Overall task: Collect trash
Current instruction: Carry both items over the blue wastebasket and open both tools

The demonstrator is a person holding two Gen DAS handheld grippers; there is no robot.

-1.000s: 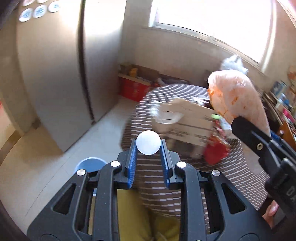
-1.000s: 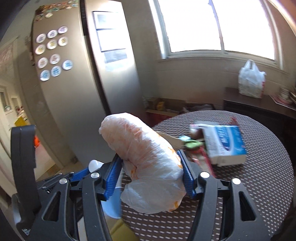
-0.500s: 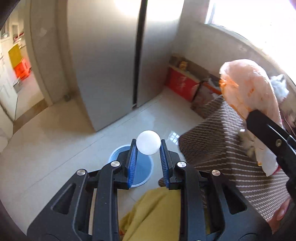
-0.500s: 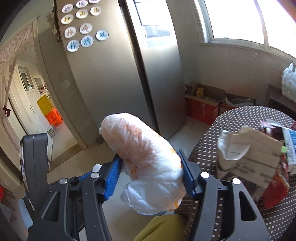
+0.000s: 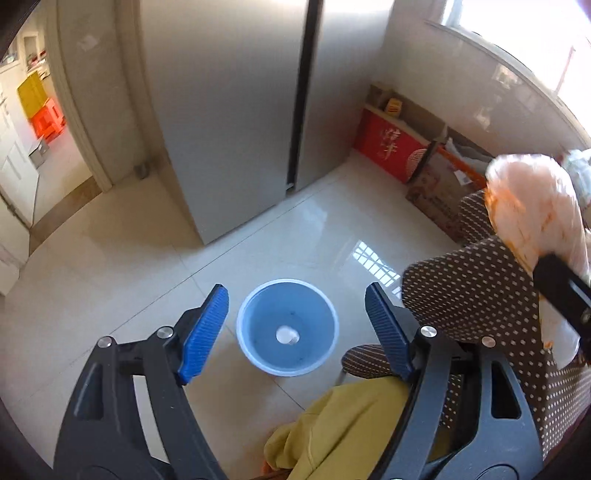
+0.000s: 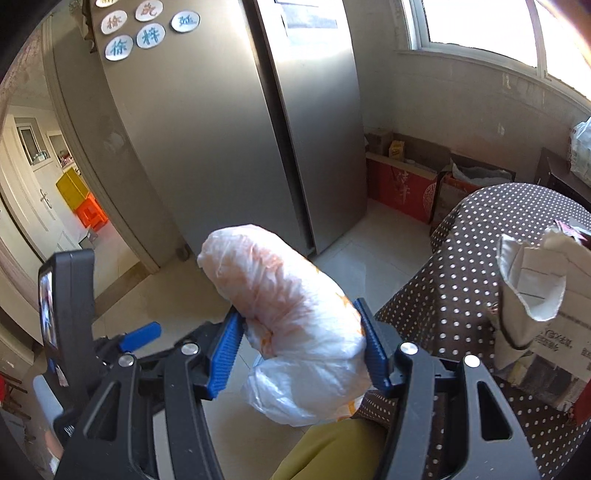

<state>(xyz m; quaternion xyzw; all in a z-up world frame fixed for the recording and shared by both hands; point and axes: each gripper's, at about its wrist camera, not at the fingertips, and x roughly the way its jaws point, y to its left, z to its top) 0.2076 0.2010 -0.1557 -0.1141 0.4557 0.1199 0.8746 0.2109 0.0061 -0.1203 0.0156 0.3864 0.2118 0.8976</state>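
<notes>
Item: white ball point(image 5: 287, 335), small and round, lying at the middle of the floor of the blue bin point(image 5: 258, 334); nothing else visible inside.

Item: blue bin, round with a pale rim, standing on the cream tiled floor point(image 5: 122, 258), just beside the hanging edge of the dotted tablecloth point(image 5: 476, 291).

Item: left gripper point(image 5: 295, 325), held above the bin, blue-padded fingers point(image 5: 202, 328) spread wide apart and empty; the bin shows between them.

Item: plastic bag point(image 6: 291, 314), white with orange staining, bulging and knotted, clamped between the blue pads of the right gripper point(image 6: 301, 350). Held above the floor off the left edge of the table; also seen at the right margin of the left wrist view point(image 5: 532, 206).

Item: torn cardboard box point(image 6: 543, 291), on the table near its left edge, with other litter behind it, too crowded to identify.

Surroundings: steel double-door refrigerator point(image 6: 229, 122) with round lettered magnets point(image 6: 149, 35) at top left; red carton point(image 5: 388, 146) and brown boxes along the wall below the window; yellow-green cloth point(image 5: 343, 432) at bottom centre.
</notes>
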